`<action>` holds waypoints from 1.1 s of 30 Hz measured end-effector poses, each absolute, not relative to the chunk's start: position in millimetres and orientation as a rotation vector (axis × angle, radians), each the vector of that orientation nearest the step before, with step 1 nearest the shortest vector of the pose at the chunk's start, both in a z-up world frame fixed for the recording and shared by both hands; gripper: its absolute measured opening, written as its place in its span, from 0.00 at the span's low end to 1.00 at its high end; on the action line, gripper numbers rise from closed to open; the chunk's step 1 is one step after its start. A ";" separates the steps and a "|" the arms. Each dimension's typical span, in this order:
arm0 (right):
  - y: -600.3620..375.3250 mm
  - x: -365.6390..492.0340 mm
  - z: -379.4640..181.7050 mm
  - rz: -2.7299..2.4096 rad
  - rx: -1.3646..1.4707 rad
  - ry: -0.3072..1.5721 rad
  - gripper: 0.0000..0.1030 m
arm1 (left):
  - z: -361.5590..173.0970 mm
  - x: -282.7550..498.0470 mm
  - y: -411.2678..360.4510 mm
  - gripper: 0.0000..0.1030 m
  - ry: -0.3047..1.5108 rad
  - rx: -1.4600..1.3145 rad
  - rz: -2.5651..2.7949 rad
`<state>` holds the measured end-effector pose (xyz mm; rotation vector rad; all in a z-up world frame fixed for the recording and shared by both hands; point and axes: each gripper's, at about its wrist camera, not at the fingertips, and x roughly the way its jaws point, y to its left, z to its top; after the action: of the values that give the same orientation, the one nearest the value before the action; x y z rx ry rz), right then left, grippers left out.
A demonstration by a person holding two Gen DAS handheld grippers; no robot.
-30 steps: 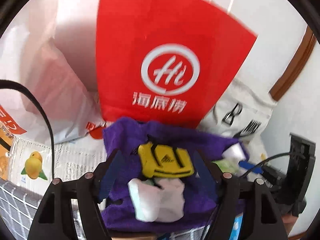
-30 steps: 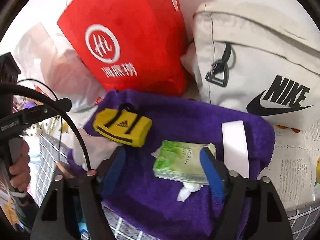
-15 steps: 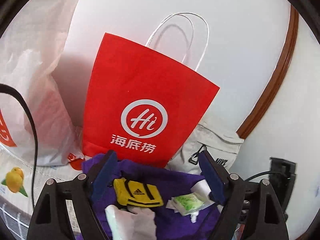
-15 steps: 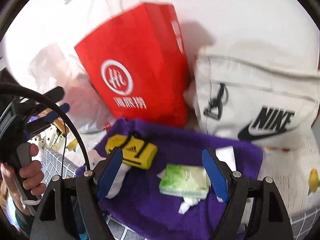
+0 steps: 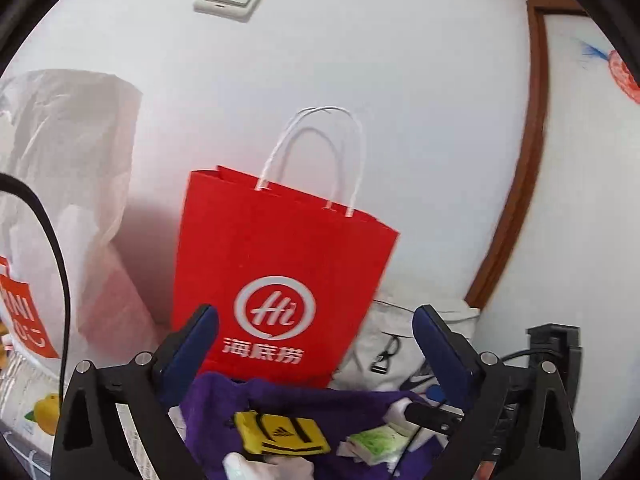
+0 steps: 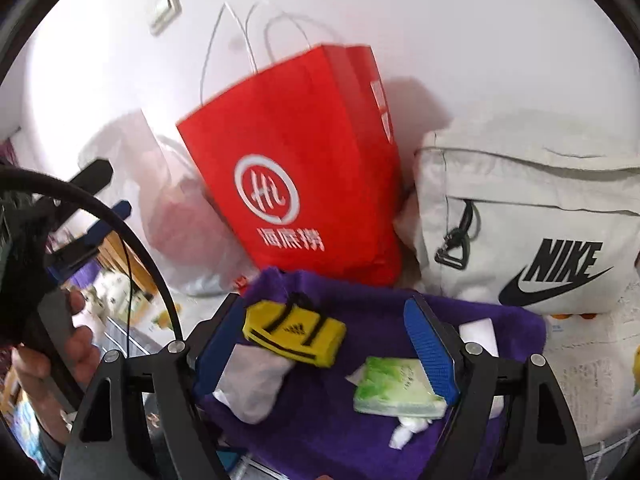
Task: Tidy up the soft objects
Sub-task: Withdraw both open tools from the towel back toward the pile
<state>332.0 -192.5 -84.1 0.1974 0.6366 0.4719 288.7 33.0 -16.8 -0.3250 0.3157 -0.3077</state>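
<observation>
A purple towel (image 6: 360, 432) lies spread out and carries a yellow mini pouch (image 6: 294, 332), a green tissue pack (image 6: 396, 388) and a white cloth (image 6: 252, 384). My right gripper (image 6: 324, 308) hovers above them, open, with nothing pressed between its blue pads. My left gripper (image 5: 316, 316) is raised and faces the red paper bag (image 5: 280, 272). Its jaws are opening and nothing is between them. Low in the left wrist view lie the towel (image 5: 224, 404), the pouch (image 5: 284, 434) and the tissue pack (image 5: 376, 442).
The red paper bag (image 6: 304, 168) stands against the white wall behind the towel. A pale Nike bag (image 6: 540, 224) leans to its right and a clear plastic bag (image 5: 68, 184) to its left. A person's hand (image 6: 52, 360) holds the left gripper's handle.
Both grippers have risen and tilted upward, so the towel's items sit lower in view. The left jaws have spread wider and drawn back from the pouch and cloth.
</observation>
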 end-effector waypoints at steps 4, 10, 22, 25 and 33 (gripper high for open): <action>-192.3 328.4 -80.7 0.473 0.198 0.604 0.89 | -11.8 288.0 28.4 0.97 0.334 -0.338 -0.348; -187.8 320.1 -73.9 0.534 0.247 0.570 0.90 | -4.9 279.0 29.7 0.97 0.347 -0.394 -0.372; -180.0 283.8 -66.5 0.599 0.359 0.663 0.78 | 35.2 230.6 34.9 0.96 0.252 -0.392 -0.403; -188.7 264.1 -60.5 0.564 0.345 0.685 0.76 | 44.4 212.9 37.4 0.97 0.256 -0.410 -0.406; -222.9 185.8 -49.8 0.467 0.316 0.599 0.89 | 49.8 157.8 40.6 1.00 0.360 -0.351 -0.435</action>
<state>185.8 -222.9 -49.8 0.3156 0.5987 0.4673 157.8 40.6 49.8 -0.3506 0.3599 -0.4349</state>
